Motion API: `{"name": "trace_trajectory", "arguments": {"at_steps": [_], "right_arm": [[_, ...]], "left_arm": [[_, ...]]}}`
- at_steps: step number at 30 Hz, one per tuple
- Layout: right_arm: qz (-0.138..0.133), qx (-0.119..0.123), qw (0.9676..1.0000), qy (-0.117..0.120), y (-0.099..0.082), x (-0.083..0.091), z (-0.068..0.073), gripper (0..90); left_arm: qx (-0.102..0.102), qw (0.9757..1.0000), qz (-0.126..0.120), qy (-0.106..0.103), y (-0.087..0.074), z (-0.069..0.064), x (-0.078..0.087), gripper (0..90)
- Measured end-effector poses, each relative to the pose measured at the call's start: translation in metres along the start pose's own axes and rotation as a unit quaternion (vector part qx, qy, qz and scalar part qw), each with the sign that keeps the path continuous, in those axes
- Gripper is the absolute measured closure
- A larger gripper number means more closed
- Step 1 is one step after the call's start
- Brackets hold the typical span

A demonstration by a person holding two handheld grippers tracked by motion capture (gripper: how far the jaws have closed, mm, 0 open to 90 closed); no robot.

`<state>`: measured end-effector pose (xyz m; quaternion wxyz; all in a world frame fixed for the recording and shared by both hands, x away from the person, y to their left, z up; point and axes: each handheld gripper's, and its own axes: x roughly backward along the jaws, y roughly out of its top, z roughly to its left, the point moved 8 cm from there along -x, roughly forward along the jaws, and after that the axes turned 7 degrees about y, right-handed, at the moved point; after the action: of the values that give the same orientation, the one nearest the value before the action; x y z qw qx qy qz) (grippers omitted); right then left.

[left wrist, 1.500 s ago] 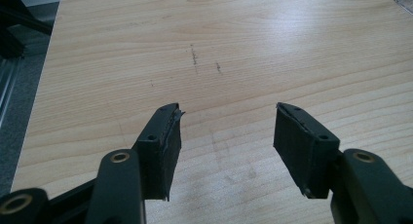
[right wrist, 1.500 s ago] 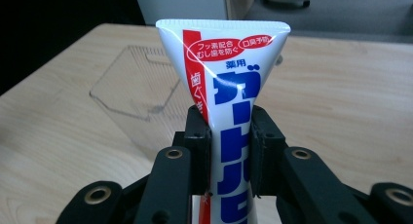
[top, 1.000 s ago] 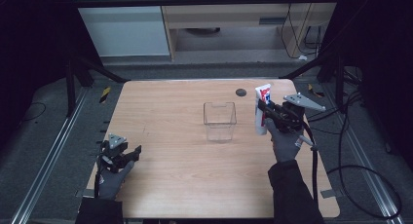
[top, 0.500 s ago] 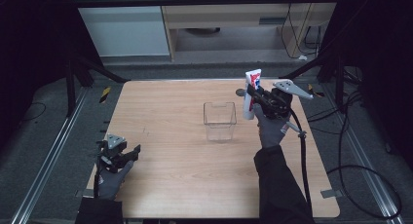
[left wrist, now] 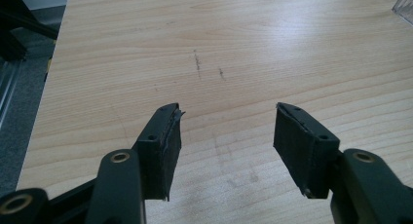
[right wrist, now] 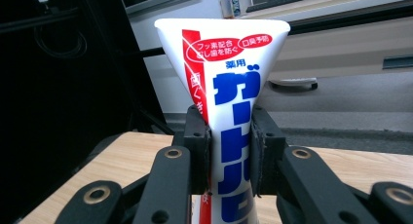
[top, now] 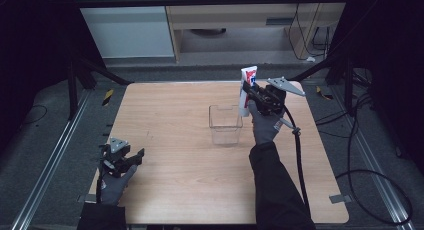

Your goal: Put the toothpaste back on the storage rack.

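One toothpaste tube [right wrist: 229, 87], pinched mid-body between the pads of the right gripper [right wrist: 229, 151], flat crimped end up, cap end down and hidden below the jaws. Hangs in the air over the far right part of the table [top: 165, 140], just beside and above the back right corner of the clear plastic box [top: 225, 124]. Probably light and soft-walled, a bit slick with that glossy print, so likely to dent and squirm under a hard squeeze. Looks slightly squashed right at the pad contact. Best grabbed across the flat faces near the middle, like now. Too close to the crimp and probably flops, too close to the cap and maybe oozes. Not fragile at all, so likely fine with a short drop into the box. Left gripper [left wrist: 224, 141] spread wide with nothing in it, parked low over the near left corner of the table, well apart from tube and box.
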<state>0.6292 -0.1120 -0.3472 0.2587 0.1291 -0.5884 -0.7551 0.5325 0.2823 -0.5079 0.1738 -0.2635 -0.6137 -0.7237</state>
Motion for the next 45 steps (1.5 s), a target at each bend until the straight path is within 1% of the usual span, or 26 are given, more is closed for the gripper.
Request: {"name": "trace_trajectory", "arguments": {"at_steps": [2, 3, 9, 12, 16, 22, 28, 31, 34, 39, 45], "right_arm": [[-0.001, 0.0, 1.0, 0.001, -0.001, -0.005, 0.001, 73.3], [0.002, -0.004, 1.0, 0.003, -0.003, -0.008, 0.001, 73.3], [0.01, -0.012, 0.9999, 0.005, -0.015, -0.023, 0.001, 73.3], [0.015, -0.011, 0.9998, 0.006, -0.02, -0.028, 0.002, 73.3], [0.02, -0.018, 0.9996, 0.008, -0.029, -0.035, 0.002, 73.3], [0.04, -0.016, 0.999, 0.012, -0.042, -0.044, 0.008, 73.2], [0.048, -0.012, 0.9988, 0.009, -0.05, -0.049, 0.009, 73.1], [0.052, -0.014, 0.9985, 0.006, -0.055, -0.05, 0.009, 73.0], [0.056, -0.011, 0.9984, 0.004, -0.059, -0.051, 0.008, 73.0], [0.061, -0.013, 0.9981, -0.002, -0.065, -0.053, 0.005, 72.8], [0.074, -0.01, 0.9972, -0.008, -0.075, -0.054, 0.004, 72.6]], "left_arm": [[0.0, 1.0, 0.0, 0.0, 0.0, 0.0, 0.0, 42.5], [-0.001, 1.0, 0.001, 0.0, 0.0, 0.0, 0.0, 42.5], [0.001, 1.0, -0.001, 0.0, 0.0, 0.0, 0.0, 42.5], [0.0, 1.0, 0.001, -0.001, 0.0, 0.0, -0.001, 42.4], [0.0, 1.0, -0.001, 0.0, 0.0, 0.0, 0.0, 42.5], [0.0, 1.0, 0.0, -0.002, 0.0, 0.0, 0.0, 42.4], [0.0, 1.0, -0.001, -0.001, 0.0, 0.0, 0.0, 42.4], [0.0, 1.0, -0.001, -0.002, 0.0, 0.0, 0.0, 42.4], [0.0, 1.0, -0.001, -0.002, 0.0, 0.0, 0.0, 42.4], [0.0, 1.0, -0.001, -0.001, 0.0, 0.0, 0.0, 42.5], [0.0, 1.0, -0.001, -0.002, 0.0, 0.0, 0.0, 42.5]]}}
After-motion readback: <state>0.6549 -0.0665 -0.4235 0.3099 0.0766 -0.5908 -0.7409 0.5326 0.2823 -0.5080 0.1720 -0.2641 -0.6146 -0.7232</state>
